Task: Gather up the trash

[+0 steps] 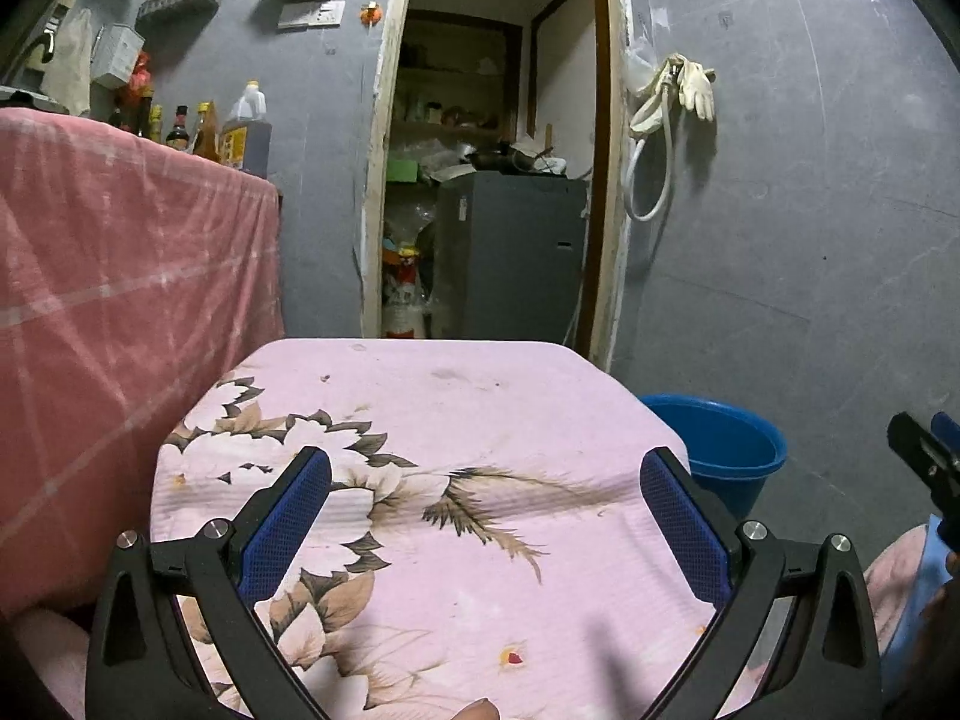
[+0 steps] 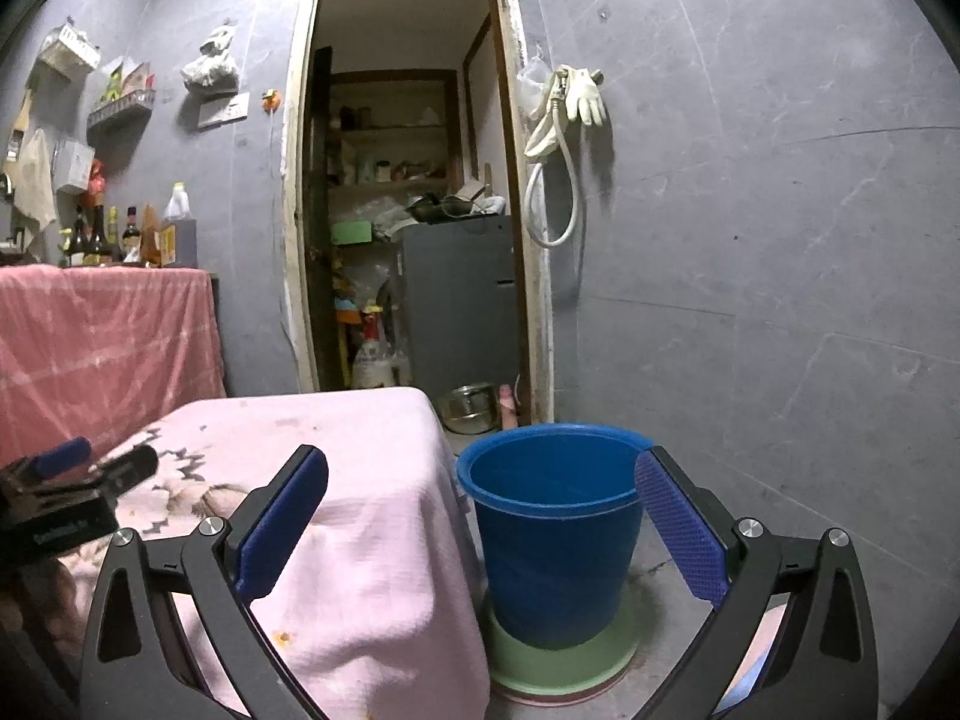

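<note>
Both the left gripper point(image 1: 485, 513) and right gripper point(image 2: 481, 516) gape wide w/ nothing held, no trash visible on the pink floral cloth point(image 1: 420, 408), so risk is grabbing cloth itself or knocking the blue bucket point(image 2: 555, 540) standing right of the table.

The blue bucket point(image 2: 555, 534) stands open-mouthed just beside the draped table point(image 2: 372, 516), with bare floor point(image 2: 780, 480) on its right.
</note>
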Demonstrator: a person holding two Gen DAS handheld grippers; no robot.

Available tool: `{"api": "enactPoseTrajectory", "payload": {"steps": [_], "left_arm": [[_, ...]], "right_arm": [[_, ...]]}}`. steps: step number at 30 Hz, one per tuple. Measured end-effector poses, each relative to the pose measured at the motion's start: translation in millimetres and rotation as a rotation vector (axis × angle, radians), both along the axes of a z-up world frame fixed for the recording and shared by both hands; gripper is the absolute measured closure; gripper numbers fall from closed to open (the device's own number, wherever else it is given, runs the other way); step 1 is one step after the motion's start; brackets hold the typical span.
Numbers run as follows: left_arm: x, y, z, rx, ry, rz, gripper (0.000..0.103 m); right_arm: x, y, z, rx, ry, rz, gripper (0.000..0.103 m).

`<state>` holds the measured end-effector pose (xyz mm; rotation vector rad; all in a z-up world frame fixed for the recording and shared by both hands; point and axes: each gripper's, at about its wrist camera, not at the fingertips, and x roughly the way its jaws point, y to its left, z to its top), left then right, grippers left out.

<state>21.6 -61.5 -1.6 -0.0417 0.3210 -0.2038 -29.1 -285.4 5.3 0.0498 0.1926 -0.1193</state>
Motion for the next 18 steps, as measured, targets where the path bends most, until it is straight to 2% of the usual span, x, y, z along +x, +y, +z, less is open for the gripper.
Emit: {"api": "enactPoseTrajectory", "payload": {"steps": [18], "left_arm": [[-2.4, 3.5, -8.8, 0.013, -0.003, 0.000, 0.002]], "right_arm": [[2.7, -2.4, -8.1, -0.005, 0.020, -0.003, 0.000]]}}
